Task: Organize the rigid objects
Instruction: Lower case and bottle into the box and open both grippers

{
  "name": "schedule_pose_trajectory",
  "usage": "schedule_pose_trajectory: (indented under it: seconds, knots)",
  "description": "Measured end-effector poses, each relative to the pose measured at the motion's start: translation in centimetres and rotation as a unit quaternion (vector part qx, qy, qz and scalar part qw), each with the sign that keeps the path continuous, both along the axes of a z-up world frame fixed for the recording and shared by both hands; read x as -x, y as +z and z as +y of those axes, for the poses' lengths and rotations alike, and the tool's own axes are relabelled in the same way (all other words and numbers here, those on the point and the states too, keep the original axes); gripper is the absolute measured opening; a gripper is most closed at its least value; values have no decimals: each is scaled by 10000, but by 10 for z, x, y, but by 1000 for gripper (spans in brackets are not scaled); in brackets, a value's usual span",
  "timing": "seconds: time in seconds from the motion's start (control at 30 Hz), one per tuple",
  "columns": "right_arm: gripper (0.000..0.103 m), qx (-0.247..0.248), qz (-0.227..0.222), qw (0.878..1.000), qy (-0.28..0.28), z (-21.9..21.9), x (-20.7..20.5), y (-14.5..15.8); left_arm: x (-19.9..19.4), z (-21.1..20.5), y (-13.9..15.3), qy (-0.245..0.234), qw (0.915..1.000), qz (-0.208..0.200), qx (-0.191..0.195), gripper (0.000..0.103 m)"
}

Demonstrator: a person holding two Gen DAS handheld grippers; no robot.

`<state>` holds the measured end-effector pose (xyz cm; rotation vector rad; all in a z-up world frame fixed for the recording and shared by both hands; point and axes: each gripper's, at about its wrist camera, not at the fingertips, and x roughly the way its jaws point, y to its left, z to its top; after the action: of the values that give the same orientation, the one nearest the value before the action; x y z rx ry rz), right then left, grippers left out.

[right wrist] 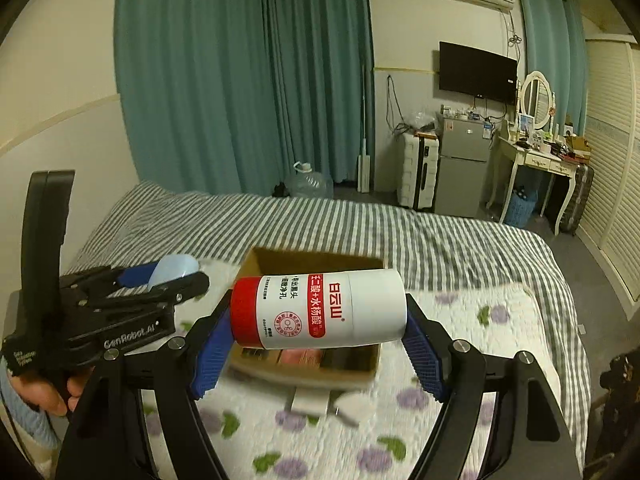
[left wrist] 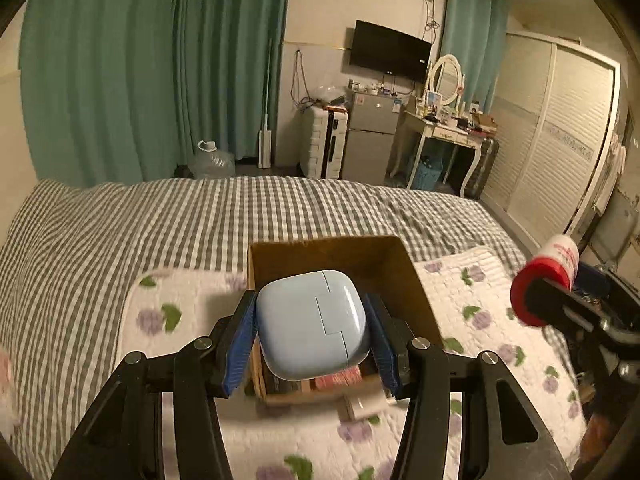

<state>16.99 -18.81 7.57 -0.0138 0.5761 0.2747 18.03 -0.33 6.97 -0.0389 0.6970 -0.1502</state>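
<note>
My left gripper [left wrist: 312, 324] is shut on a light blue rounded case [left wrist: 312, 322] and holds it above an open cardboard box [left wrist: 360, 256] on the bed. My right gripper [right wrist: 318, 318] is shut on a white cylinder with a red end and red label [right wrist: 320, 310], held sideways above the same box [right wrist: 304, 258]. The box holds reddish and dark items [left wrist: 340, 380]. The cylinder also shows at the right of the left wrist view [left wrist: 546, 280]. The left gripper with the blue case [right wrist: 174, 272] shows at the left of the right wrist view.
The box sits on a white floral quilt [right wrist: 460, 412] over a grey checked bedsheet [left wrist: 160, 216]. Small white items [right wrist: 312, 402] lie in front of the box. Beyond the bed stand a water jug [right wrist: 310, 184], suitcase, small fridge [right wrist: 464, 168] and dressing table.
</note>
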Motion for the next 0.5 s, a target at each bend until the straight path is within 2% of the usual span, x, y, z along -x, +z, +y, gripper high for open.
schedule_pose_trajectory:
  seconds: [0.13,0.37,0.5]
  knots:
    - [76,-40,212,9997,-130,-4,-51,-24,-37,-4,-32,-111,9998,98,-165,53]
    - [76,-107,674,9975,-198,1,-136,-99,-81,-15,-109,-446,9975,405,-376,53]
    - [76,-99,719,9972,-168,9,-162,-123,-85,-19,-125,-631,9966,268,-467,53]
